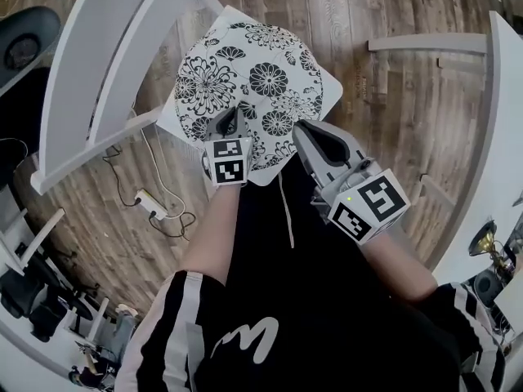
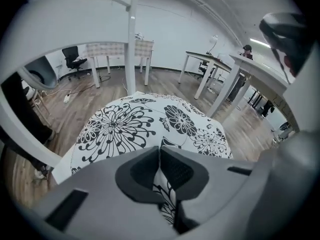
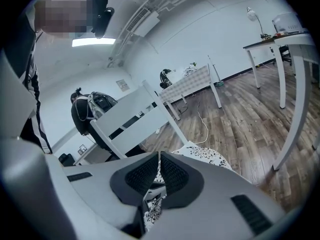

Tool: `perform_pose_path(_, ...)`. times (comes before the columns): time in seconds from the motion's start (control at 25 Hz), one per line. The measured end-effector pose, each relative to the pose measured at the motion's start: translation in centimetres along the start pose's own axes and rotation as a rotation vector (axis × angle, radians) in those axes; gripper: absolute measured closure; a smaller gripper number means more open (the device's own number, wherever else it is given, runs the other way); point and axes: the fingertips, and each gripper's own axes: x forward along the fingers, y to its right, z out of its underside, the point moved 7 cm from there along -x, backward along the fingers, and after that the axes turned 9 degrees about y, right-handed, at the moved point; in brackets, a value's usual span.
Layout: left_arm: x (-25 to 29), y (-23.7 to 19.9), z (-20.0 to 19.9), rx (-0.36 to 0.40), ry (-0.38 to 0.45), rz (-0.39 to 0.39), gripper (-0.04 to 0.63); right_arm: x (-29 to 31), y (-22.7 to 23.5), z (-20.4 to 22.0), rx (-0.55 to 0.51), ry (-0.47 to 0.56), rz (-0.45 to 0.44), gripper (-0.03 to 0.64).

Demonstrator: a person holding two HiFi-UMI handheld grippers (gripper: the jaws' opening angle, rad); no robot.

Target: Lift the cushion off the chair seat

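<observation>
A round white cushion (image 1: 249,80) printed with black flowers lies on the white chair seat (image 1: 167,123), below me in the head view. My left gripper (image 1: 233,122) is shut on the cushion's near edge, and in the left gripper view the fabric (image 2: 135,129) is pinched between the pads (image 2: 160,156). A little to the right, my right gripper (image 1: 301,131) is also shut on the near edge. In the right gripper view a fold of cushion (image 3: 205,155) runs up between its closed pads (image 3: 159,165). The chair's slatted back (image 1: 106,72) stands to the left.
A white table (image 1: 508,137) curves along the right side, with a small trophy (image 1: 484,239) near it. A power strip with cables (image 1: 151,204) lies on the wood floor at left. A dark office chair (image 1: 24,43) sits far left. Table legs (image 2: 220,84) stand beyond the cushion.
</observation>
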Motion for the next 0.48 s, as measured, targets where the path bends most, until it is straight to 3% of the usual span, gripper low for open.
perform_pose_path(0.36,-5.8,2.7,-3.1,0.007,0.157,0.046,0.581,-0.5,-1.1,-2.6,-0.032,0.039,-0.044,0.589)
perform_pose_path(0.48,-7.6,3.8,-1.3,0.009,0.203,0.047,0.581,-1.5,-0.9,-0.1,-0.038,0.072,-0.064,0.589)
